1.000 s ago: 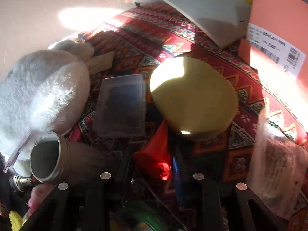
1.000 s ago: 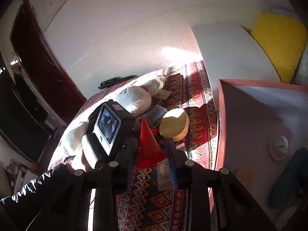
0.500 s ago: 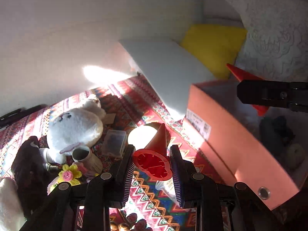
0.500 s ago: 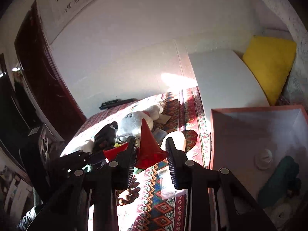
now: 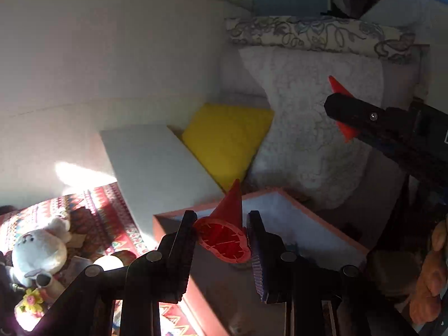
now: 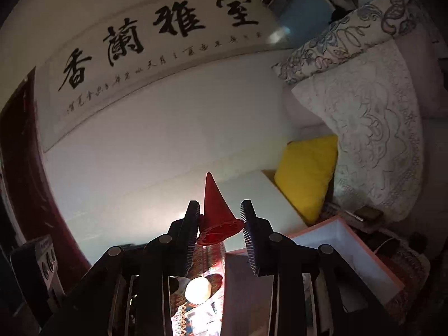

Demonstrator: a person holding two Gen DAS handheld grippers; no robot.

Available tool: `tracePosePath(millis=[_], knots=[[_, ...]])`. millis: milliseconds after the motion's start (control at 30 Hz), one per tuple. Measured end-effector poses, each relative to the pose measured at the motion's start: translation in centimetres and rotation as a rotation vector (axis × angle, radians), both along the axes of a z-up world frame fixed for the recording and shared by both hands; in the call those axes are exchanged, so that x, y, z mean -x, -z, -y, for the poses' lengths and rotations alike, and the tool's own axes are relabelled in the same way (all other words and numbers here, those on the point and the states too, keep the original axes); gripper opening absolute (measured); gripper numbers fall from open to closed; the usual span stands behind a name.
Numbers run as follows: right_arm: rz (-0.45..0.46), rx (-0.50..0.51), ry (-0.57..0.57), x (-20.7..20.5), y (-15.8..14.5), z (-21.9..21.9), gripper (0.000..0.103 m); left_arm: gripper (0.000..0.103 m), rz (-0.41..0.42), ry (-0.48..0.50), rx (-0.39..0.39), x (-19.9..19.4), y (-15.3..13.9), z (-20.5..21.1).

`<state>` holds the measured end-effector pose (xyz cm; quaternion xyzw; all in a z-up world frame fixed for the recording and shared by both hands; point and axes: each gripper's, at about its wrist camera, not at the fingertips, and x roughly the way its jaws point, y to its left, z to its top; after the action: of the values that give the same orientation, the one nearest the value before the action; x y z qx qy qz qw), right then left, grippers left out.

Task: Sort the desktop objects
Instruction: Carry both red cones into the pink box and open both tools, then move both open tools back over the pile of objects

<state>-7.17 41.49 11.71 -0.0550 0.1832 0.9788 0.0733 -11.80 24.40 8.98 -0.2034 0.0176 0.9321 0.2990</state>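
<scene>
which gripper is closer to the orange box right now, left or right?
Left, as far as I can tell. The left gripper, holding a red cone, sits over the orange box rim. The right gripper hangs higher, up by the white pillow.

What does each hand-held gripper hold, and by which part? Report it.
Left hand-held gripper: red cone, pinched at its base rim. Right hand-held gripper: another cone, also at the base.

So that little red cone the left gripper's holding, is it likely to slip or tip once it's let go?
The red cone looks like thin hollow plastic, ribs showing inside its base, so probably light and fairly stiff. The left gripper pinches only the flared rim, so it may pivot or slip. Dropped into the pink box at this tilt, it will likely land on its side and roll in a curve.
</scene>
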Motion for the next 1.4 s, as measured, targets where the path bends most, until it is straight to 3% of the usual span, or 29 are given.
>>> tracePosePath(millis=[133, 300, 400, 433, 500, 567, 600, 833, 1000, 1233, 1400], knots=[[0.039, 0.039, 0.044, -0.1, 1.1, -2.9, 0.032, 0.031, 0.029, 0.072, 0.011, 1.1, 0.3, -3.9], [0.122, 0.108, 0.022, 2.6, 4.1, -6.5, 0.033, 0.031, 0.069, 0.106, 0.057, 2.8, 1.8, -8.1], [0.218, 0.138, 0.021, 4.7, 6.1, -8.0, 0.037, 0.033, 0.094, 0.095, 0.067, 3.9, 3.0, -9.4], [0.262, 0.145, 0.04, 5.2, 6.9, -8.4, 0.06, 0.038, 0.096, 0.084, 0.072, 4.2, 3.3, -9.7], [0.31, 0.164, 0.095, 5.6, 8.2, -9.2, 0.098, 0.083, 0.099, 0.058, 0.082, 4.5, 4.0, -10.2], [0.313, 0.181, 0.127, 5.3, 8.8, -10.0, 0.099, 0.1, 0.086, 0.027, 0.053, 4.3, 4.4, -9.8], [0.31, 0.191, 0.132, 5.1, 8.9, -10.3, 0.099, 0.102, 0.08, 0.019, 0.036, 4.2, 4.5, -9.4], [0.308, 0.22, 0.152, 4.8, 9.2, -11.1, 0.099, 0.102, 0.115, -0.016, 0.026, 4.7, 4.9, -8.1], [0.284, 0.19, 0.117, 5.2, 8.2, -9.4, 0.099, 0.102, 0.111, -0.049, 0.025, 4.2, 4.8, -6.0], [0.245, 0.12, -0.04, 7.4, 6.6, -3.1, 0.099, 0.102, 0.156, -0.186, -0.013, 3.4, 5.0, 1.4], [0.264, 0.088, -0.219, 10.3, 6.8, 3.1, 0.099, 0.102, 0.208, -0.34, -0.008, 2.6, 7.2, 9.2]])
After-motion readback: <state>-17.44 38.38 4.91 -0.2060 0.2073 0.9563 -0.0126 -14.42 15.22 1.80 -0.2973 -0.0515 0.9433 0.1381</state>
